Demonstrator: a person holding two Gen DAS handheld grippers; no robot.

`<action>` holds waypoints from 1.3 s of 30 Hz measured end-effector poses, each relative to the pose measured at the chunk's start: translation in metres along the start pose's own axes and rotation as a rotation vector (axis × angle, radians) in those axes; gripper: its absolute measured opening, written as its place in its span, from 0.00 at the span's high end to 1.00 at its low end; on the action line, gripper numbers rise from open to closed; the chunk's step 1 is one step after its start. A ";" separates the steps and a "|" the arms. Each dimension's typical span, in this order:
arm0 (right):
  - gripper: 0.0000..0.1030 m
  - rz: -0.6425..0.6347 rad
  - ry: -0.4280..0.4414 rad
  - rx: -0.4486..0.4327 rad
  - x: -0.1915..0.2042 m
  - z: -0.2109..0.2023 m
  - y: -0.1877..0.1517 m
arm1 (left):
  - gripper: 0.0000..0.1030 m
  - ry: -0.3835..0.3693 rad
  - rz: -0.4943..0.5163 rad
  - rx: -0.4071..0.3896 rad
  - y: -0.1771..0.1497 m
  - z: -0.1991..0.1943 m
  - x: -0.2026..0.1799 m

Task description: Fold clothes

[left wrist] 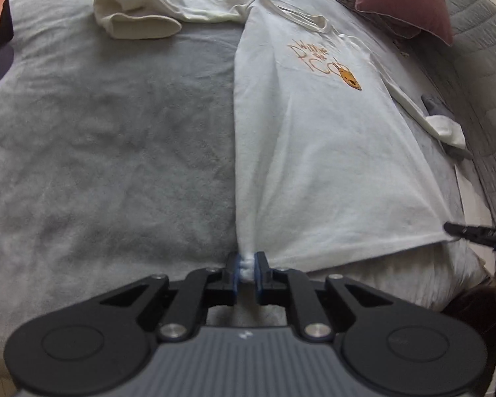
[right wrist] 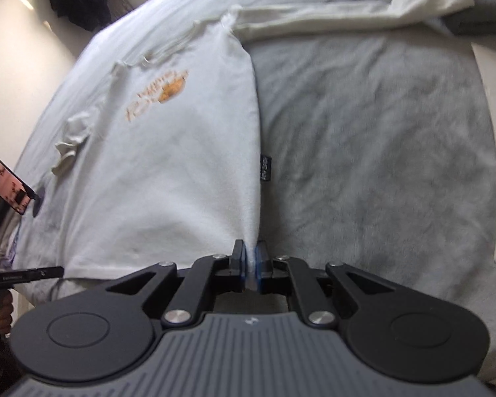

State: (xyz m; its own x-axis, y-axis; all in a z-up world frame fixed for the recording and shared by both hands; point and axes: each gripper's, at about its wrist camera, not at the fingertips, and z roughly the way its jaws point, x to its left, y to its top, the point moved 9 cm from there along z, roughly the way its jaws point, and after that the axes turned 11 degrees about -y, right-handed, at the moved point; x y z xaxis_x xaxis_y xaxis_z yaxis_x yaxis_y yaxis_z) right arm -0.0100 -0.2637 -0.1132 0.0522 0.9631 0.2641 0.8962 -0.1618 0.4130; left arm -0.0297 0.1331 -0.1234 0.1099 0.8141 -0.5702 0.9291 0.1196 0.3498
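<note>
You are working over a bed covered by a grey blanket, with a white long-sleeved shirt spread face up across it so the bottom edge lies nearest you and the neck points away. Your left gripper has its fingers clenched on a bunched corner of the bottom edge, and your right gripper has its fingers pinched on the opposite corner, right at the side seam; held this way, the hem stretches between your two hands, which looks meant to flatten the body before a fold. One sleeve lies crumpled out to the side near the neck, the other trails straight out. A pink pillow sits beyond the collar. The orange chest print carries script too distorted to read, and the small dark side-seam tag has lettering too small to make out.
</note>
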 end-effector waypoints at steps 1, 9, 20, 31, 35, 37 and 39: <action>0.92 0.004 -0.004 0.014 -0.001 0.005 -0.002 | 0.87 -0.006 -0.010 0.003 0.003 -0.002 0.001; 0.44 0.118 0.047 -0.011 -0.005 0.004 0.032 | 0.48 -0.027 -0.039 -0.115 0.042 -0.012 0.014; 0.44 0.310 0.171 -0.144 -0.004 0.058 0.119 | 0.49 -0.078 -0.222 -0.398 0.150 0.030 0.044; 0.44 0.478 0.201 -0.293 -0.013 0.107 0.204 | 0.78 0.095 -0.336 -0.650 0.225 0.050 0.068; 0.62 0.581 0.174 -0.345 -0.026 0.117 0.222 | 0.96 0.278 -0.293 -0.741 0.241 0.035 0.076; 0.90 0.580 0.113 -0.369 -0.032 0.119 0.229 | 0.96 0.338 -0.280 -0.817 0.248 0.016 0.080; 0.94 0.524 0.047 -0.436 -0.034 0.112 0.236 | 0.96 0.361 -0.289 -0.852 0.250 0.002 0.090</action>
State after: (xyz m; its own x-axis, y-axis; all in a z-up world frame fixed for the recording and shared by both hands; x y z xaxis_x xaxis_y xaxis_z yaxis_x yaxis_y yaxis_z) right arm 0.2494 -0.3107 -0.1219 0.4030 0.7249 0.5586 0.4980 -0.6858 0.5307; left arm 0.2128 0.2352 -0.0886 -0.3298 0.7971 -0.5059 0.3204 0.5986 0.7342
